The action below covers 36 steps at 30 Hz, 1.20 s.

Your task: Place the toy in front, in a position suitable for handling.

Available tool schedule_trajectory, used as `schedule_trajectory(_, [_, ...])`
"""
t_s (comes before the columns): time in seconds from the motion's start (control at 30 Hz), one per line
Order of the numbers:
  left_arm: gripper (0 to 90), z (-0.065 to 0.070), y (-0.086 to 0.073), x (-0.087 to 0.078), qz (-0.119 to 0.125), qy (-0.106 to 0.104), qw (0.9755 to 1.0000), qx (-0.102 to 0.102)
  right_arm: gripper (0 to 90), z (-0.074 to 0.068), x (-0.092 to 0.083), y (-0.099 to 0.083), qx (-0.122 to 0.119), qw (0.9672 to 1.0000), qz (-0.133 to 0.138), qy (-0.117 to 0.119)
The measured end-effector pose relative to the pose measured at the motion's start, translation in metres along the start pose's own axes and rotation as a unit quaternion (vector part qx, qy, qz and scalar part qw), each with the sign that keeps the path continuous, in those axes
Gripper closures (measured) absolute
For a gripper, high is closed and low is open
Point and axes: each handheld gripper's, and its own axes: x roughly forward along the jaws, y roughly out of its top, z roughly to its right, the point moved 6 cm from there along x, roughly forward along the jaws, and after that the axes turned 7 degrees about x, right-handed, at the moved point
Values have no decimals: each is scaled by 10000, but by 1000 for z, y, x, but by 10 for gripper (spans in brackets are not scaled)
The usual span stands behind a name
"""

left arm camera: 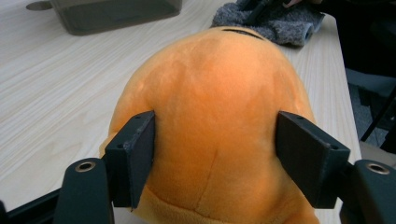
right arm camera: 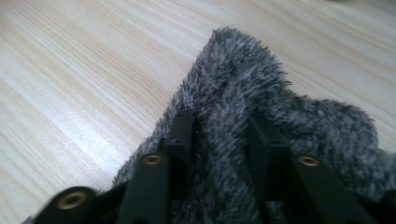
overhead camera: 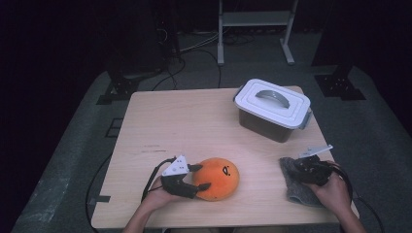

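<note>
High view: The table [overhead camera: 194,121] carries three items. An orange plush toy [overhead camera: 218,178] lies near the front edge, at 6 o'clock from the table centre. The left gripper [overhead camera: 201,177] lies level at the toy's 9 o'clock side, with one jaw on the far flank of the toy and one on the near flank. A grey fleece cloth [overhead camera: 294,187] lies at the front right corner, at roughly 4 o'clock. The right gripper [overhead camera: 299,167] sits on top of the cloth, held by the right hand [overhead camera: 335,191]. A grey storage box [overhead camera: 272,110] with a white lid and handle stands at 1 o'clock, well apart from both grippers.

Left gripper view: Both pads press into the plush toy [left arm camera: 215,116], one on each flank; the gripper is part-closed on the toy. The cloth [left arm camera: 275,21] lies beyond the toy at 12 o'clock.

Right gripper view: The jaws stand narrowly apart with a raised fold of the cloth [right arm camera: 261,107] pinched between them. The rest of the cloth lies on the table [right arm camera: 84,74].
</note>
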Motion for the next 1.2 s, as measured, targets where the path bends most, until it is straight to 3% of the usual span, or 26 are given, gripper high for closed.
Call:
schedule_trajectory(0.13, [322,2,4,7,85,10,9999,-62,750,3,-1,1,208,9995,-82,241])
schedule_trajectory(0.27, [357,6,8,14,73,56,9999,102,787,5,-3,4,253,9987,-109,424])
schedule_trajectory(0.4, [377,5,8,17,152,36,9999,39,787,-11,-11,12,156,9962,147,844])
schedule_trajectory(0.5, [377,5,10,21,174,13,9998,14,787,-31,-20,24,-30,9915,400,1236])
schedule_trajectory(0.67, [377,9,17,33,152,-31,9998,104,785,-72,-37,49,-461,9790,792,1819])
schedule_trajectory(0.9, [368,15,31,51,58,-141,9995,292,781,-123,-44,70,-1049,9620,954,2333])
schedule_trajectory(0.97, [362,17,32,54,103,-123,9995,285,778,-135,-43,73,-1172,9587,980,2400])
schedule_trajectory(1.07, [357,16,29,52,115,-87,9996,249,774,-142,-31,72,-1382,9612,839,2233])
schedule_trajectory(1.2, [356,13,24,45,70,-93,9996,241,770,-138,-26,65,-1302,9611,827,2293])
